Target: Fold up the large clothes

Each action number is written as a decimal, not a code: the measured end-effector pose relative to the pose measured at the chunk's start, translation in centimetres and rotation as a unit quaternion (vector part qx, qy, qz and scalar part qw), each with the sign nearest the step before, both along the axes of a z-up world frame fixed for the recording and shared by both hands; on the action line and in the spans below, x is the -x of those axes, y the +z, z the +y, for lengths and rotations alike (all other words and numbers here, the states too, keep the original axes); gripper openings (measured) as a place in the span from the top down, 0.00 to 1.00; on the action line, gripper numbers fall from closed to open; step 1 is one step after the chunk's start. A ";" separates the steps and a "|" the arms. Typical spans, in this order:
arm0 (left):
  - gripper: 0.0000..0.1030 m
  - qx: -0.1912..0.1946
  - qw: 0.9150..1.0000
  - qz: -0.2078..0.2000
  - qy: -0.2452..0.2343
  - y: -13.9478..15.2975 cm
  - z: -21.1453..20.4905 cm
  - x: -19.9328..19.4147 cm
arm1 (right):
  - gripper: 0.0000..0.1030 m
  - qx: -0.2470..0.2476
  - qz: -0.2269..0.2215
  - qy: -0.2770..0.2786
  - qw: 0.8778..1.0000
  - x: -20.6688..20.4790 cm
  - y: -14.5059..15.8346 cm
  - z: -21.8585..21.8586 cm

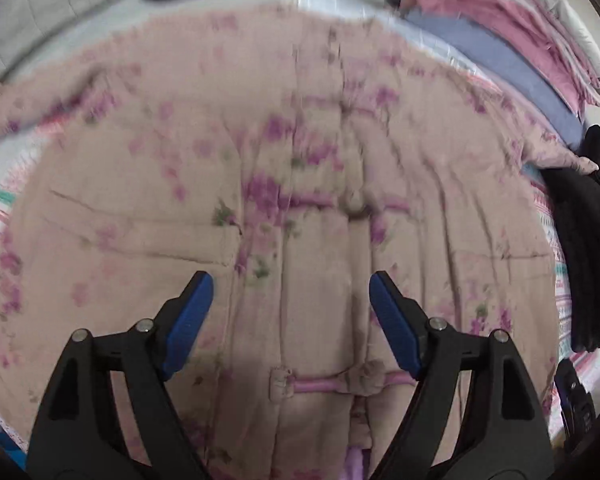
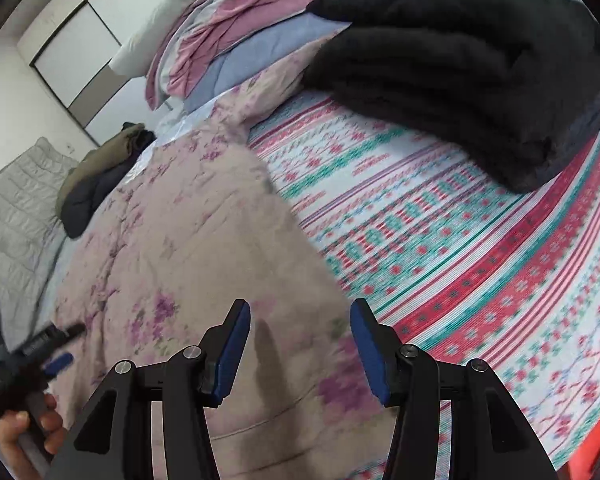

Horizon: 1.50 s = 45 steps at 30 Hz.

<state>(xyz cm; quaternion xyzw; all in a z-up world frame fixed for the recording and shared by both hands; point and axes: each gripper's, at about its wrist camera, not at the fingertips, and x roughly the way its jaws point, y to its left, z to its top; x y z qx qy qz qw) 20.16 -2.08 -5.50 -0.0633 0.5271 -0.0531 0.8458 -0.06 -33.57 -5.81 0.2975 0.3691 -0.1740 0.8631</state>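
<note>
A large beige padded jacket with purple flowers (image 1: 260, 152) lies spread flat on the bed, front up, with pink loop fastenings down its middle. My left gripper (image 1: 291, 284) is open and empty, hovering over the jacket's lower middle. My right gripper (image 2: 300, 312) is open and empty above the jacket's right edge (image 2: 204, 240), where it meets the patterned sheet. The left gripper also shows at the lower left of the right wrist view (image 2: 56, 348), held in a hand. The right gripper's body shows at the right edge of the left wrist view.
A folded black garment (image 2: 460, 64) lies on the red, teal and white patterned sheet (image 2: 460, 240). Pink and blue bedding (image 2: 260, 36) is piled behind. A dark and olive clothes heap (image 2: 100, 168) lies at the far side. A grey quilted mat (image 2: 12, 208) lies at the left.
</note>
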 end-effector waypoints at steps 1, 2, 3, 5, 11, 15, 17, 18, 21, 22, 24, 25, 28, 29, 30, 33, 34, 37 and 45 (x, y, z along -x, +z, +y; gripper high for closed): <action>0.22 0.007 1.000 -0.014 0.011 0.1 0.5 -0.3 | 0.48 0.003 0.002 -0.006 1.000 -0.3 0.2 -0.6; 0.22 0.006 0.999 -0.030 0.021 0.3 0.8 -0.5 | 0.48 -0.002 0.001 -0.009 1.000 -0.8 0.4 -1.2; 0.22 0.000 0.999 -0.045 0.030 0.6 1.0 -0.7 | 0.48 -0.008 -0.003 -0.008 1.000 -1.7 0.8 -2.0; 0.22 0.001 0.999 -0.039 0.033 0.4 1.2 -1.4 | 0.48 0.001 -0.008 0.004 1.000 -4.0 2.3 -3.1; 0.22 -0.006 0.999 -0.033 0.040 -0.3 1.2 -2.7 | 0.47 0.034 -0.044 0.015 0.998 -13.7 7.3 -7.6; 0.22 -0.001 0.998 -0.023 0.051 -0.4 2.6 -3.5 | 0.47 0.087 -0.015 -0.014 0.996 -21.0 9.6 -10.3; 0.22 0.019 0.998 -0.016 0.064 -0.5 3.5 -3.8 | 0.45 0.123 -0.003 -0.008 0.992 -24.6 10.6 -11.1; 0.22 0.023 0.997 -0.015 0.070 -0.5 3.9 -3.9 | 0.45 0.132 0.004 -0.002 0.991 -26.4 10.8 -11.8; 0.22 0.022 0.997 -0.011 0.078 -0.8 4.5 -4.2 | 0.45 0.115 0.036 -0.047 0.992 -30.1 10.6 -16.6; 0.22 0.024 0.997 -0.010 0.079 -0.9 4.7 -4.3 | 0.45 0.107 0.040 -0.075 0.991 -30.6 10.6 -18.4; 0.22 0.026 0.996 -0.009 0.081 -0.8 4.8 -4.4 | 0.44 0.094 0.051 -0.109 0.988 -31.6 10.0 -21.7; 0.22 0.028 0.996 -0.010 0.082 -0.8 4.8 -4.3 | 0.44 0.079 0.063 -0.124 0.987 -31.9 9.3 -23.7; 0.22 0.025 0.996 -0.013 0.080 -0.7 4.7 -4.2 | 0.44 -0.005 0.114 -0.186 0.976 -31.3 5.4 -29.0; 0.22 0.023 0.997 -0.012 0.078 -0.8 4.7 -4.2 | 0.44 -0.039 0.118 -0.203 0.971 -30.7 3.8 -30.5; 0.22 0.021 0.997 -0.012 0.076 -0.8 4.7 -4.2 | 0.44 -0.051 0.109 -0.211 0.970 -30.3 3.2 -31.2; 0.22 0.018 0.997 -0.014 0.076 -0.8 4.7 -4.2 | 0.77 -0.014 0.076 -0.201 0.977 -30.4 3.3 -30.9; 0.22 0.017 0.997 -0.015 0.075 -0.8 4.7 -4.2 | 0.90 -0.005 0.074 -0.189 0.979 -30.7 3.4 -30.6; 0.22 0.017 0.997 -0.018 0.074 -0.8 4.7 -4.3 | 0.91 0.040 0.058 -0.175 0.982 -30.8 5.0 -29.1; 0.22 0.046 0.993 -0.041 0.096 0.6 8.1 -5.5 | 0.92 0.101 -0.132 -0.130 0.977 -28.0 16.1 -22.7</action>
